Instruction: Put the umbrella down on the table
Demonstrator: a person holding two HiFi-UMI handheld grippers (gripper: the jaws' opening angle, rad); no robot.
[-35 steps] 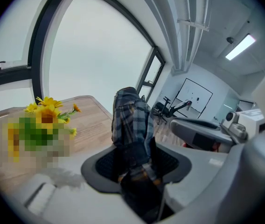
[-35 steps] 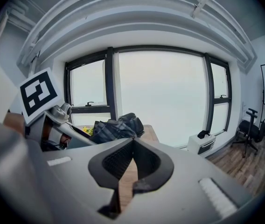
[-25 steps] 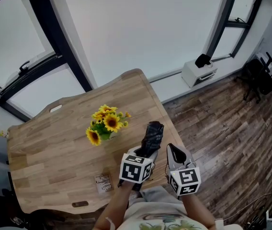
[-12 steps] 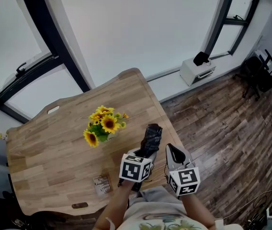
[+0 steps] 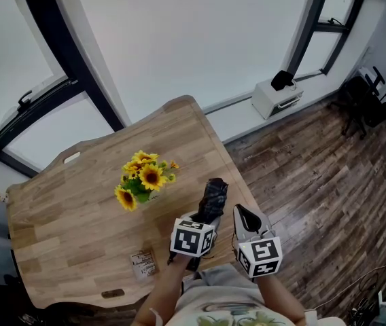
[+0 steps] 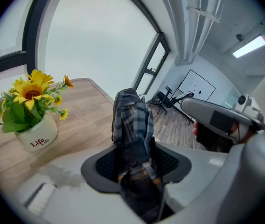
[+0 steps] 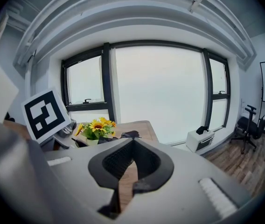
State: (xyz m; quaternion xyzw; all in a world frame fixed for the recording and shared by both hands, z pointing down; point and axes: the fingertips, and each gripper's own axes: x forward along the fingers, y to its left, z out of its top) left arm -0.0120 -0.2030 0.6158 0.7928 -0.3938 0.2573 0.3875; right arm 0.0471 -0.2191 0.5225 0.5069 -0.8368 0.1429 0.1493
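Observation:
The folded umbrella (image 5: 214, 193), dark with a blue plaid cover, is clamped between the pads of my left gripper (image 5: 205, 216). It sticks out past the jaws, slanting down over the right part of the wooden table (image 5: 64, 209). In the left gripper view the umbrella (image 6: 131, 120) fills the gap of the left gripper (image 6: 135, 160). My right gripper (image 5: 245, 214) hovers just to the right of it near the table's edge, shut and holding nothing. The right gripper (image 7: 131, 143) has the umbrella's tip (image 7: 125, 135) showing beyond it.
A white pot of sunflowers (image 5: 141, 179) stands mid-table, left of the umbrella. A small printed packet (image 5: 143, 263) and a dark flat item (image 5: 113, 293) lie near the front edge. On the wood floor to the right are a white box (image 5: 278, 97) and an office chair (image 5: 359, 100).
My left gripper has sunk a little toward the table with the umbrella still in it. The right gripper has stayed in place.

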